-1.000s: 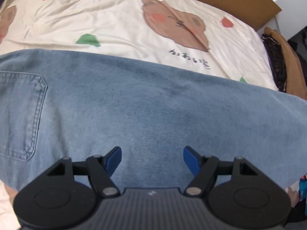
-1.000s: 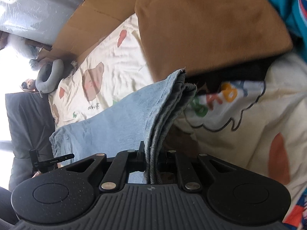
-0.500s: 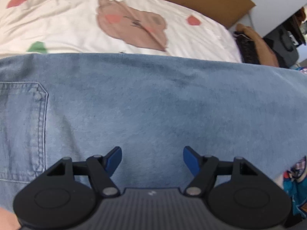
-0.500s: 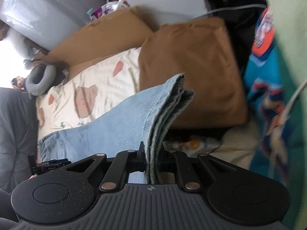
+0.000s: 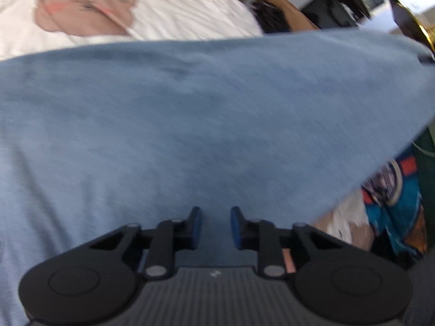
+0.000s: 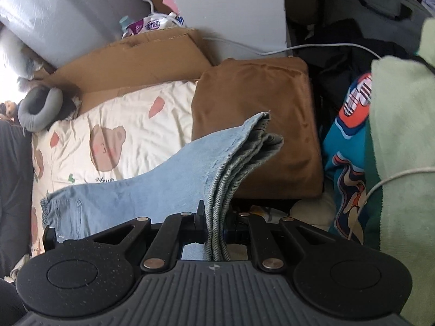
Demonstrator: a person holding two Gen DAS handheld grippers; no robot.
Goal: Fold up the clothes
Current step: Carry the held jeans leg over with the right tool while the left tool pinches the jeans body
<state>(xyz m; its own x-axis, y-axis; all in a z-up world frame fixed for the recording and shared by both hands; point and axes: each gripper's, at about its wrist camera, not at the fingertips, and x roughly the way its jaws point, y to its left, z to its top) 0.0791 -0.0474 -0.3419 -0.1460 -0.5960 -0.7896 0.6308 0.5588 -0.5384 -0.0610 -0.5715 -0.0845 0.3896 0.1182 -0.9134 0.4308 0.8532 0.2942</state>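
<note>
Jeans (image 6: 168,190) higher — apparently — than before

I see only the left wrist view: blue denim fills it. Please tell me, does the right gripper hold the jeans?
Observer: Yes. The right gripper is shut on the stacked hem end of the light blue denim jeans.
Operator: Is that end lifted?
Observer: Yes, it hangs above the cream bear-print bed sheet.
Operator: What lies behind the hem?
Observer: A folded brown fleece garment, beside the sheet.
</note>
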